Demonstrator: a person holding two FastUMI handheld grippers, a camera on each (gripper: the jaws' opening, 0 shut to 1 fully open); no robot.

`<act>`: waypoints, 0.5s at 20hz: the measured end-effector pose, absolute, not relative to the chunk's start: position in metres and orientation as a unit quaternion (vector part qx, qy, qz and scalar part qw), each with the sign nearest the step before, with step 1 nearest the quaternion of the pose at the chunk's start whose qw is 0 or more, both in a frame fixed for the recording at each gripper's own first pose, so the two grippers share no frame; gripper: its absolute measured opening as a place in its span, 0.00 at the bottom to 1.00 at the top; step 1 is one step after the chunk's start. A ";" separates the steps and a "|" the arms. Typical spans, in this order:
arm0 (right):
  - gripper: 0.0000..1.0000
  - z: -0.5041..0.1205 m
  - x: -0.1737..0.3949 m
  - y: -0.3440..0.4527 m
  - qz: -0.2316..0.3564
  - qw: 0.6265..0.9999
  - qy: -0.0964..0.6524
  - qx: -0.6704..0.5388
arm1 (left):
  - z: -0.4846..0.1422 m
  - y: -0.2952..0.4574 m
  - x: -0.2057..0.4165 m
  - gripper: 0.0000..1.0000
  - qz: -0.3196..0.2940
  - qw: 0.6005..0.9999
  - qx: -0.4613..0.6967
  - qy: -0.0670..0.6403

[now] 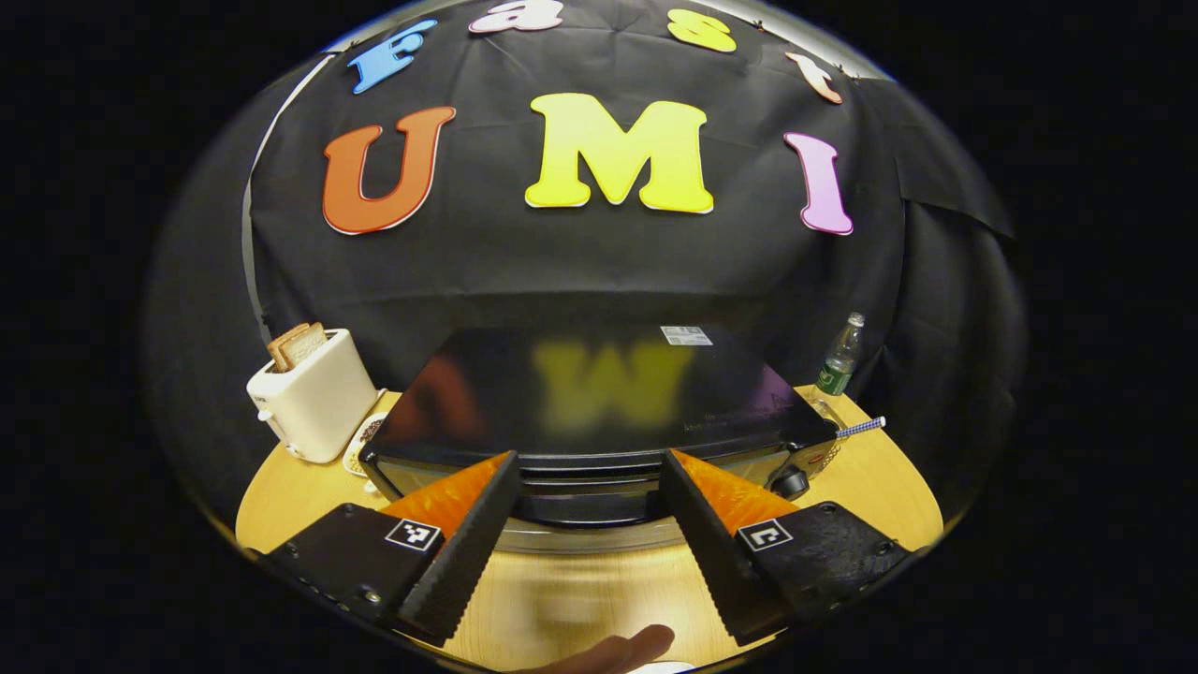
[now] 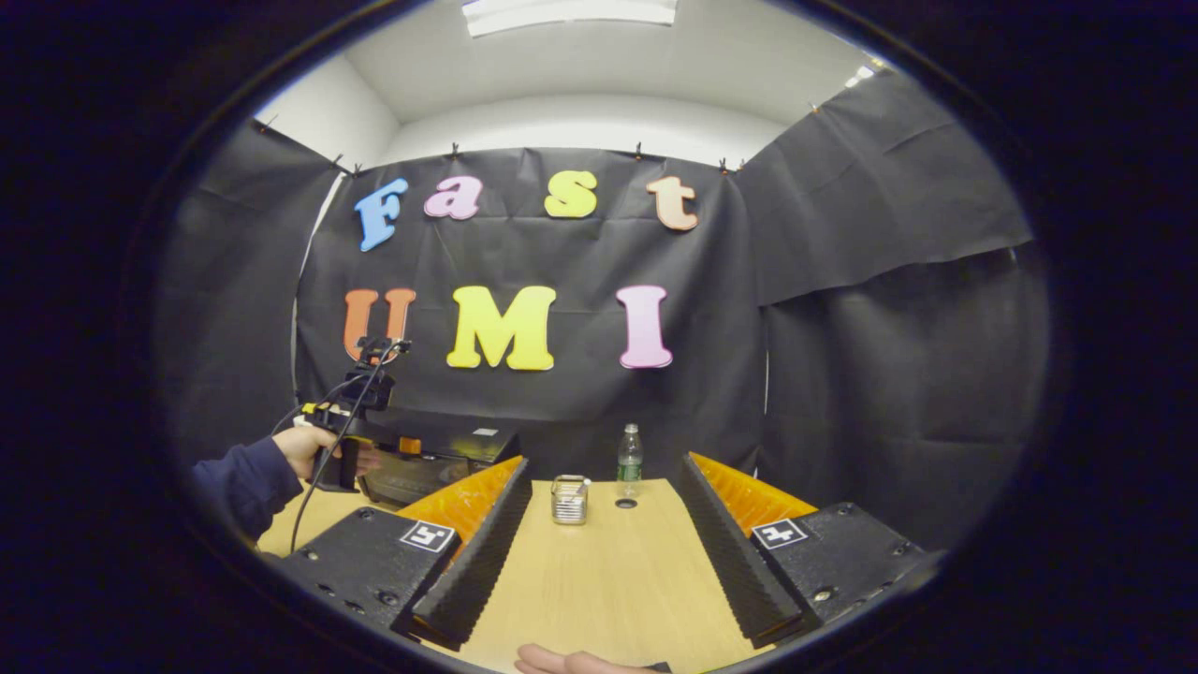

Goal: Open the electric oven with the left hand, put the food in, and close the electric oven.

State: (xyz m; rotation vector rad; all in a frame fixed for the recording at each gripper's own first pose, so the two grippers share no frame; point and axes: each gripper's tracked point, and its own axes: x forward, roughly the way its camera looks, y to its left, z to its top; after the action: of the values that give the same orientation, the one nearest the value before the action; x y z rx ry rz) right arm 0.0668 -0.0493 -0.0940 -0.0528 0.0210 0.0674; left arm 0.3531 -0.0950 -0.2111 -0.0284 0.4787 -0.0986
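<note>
Wooden table (image 2: 599, 562) | we see electric oven (image 1: 599, 393) at far left, door closed | left gripper (image 1: 590, 524) fingers spread before it | right gripper (image 2: 604, 543) spread, empty.

**Colours on the table**

Centre frame, left gripper view: glossy black electric oven (image 1: 599, 398) on a light wood-grain table (image 1: 870, 482). At left, a cream-white toaster (image 1: 314, 398) with brown-crusted toast (image 1: 298, 344). At right, a clear bottle (image 1: 840, 356) with green label, and a blue-and-white checked straw (image 1: 861, 428).
</note>
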 end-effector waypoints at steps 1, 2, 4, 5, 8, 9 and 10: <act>1.00 -0.096 0.066 -0.049 0.036 0.999 0.014 -0.022 | -0.212 -0.095 0.347 0.99 -0.052 0.969 -0.017 0.240; 1.00 -0.099 0.066 -0.047 0.039 0.999 0.018 -0.017 | -0.213 -0.095 0.341 1.00 -0.057 0.968 -0.019 0.245; 0.99 -0.103 0.062 -0.041 0.047 0.999 0.026 -0.007 | -0.215 -0.097 0.326 1.00 -0.072 0.965 -0.020 0.250; 0.99 -0.104 0.059 -0.039 0.049 0.998 0.028 -0.004 | -0.217 -0.096 0.320 1.00 -0.078 0.965 -0.021 0.250; 0.98 -0.108 0.052 -0.037 0.048 0.998 0.031 -0.003 | -0.223 -0.093 0.298 0.99 -0.075 0.968 -0.026 0.239; 0.98 -0.109 0.049 -0.035 0.048 0.998 0.031 -0.002 | -0.226 -0.095 0.292 0.98 -0.070 0.969 -0.030 0.234; 0.97 -0.110 0.045 -0.032 0.048 0.998 0.032 -0.003 | -0.230 -0.094 0.284 0.97 -0.066 0.969 -0.030 0.237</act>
State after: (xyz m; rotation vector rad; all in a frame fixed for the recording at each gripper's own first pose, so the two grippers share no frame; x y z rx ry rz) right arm 0.0445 -0.0324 -0.1104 -0.0052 0.0643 0.0968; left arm 0.2840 -0.0940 -0.2303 -0.0597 0.4796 -0.1324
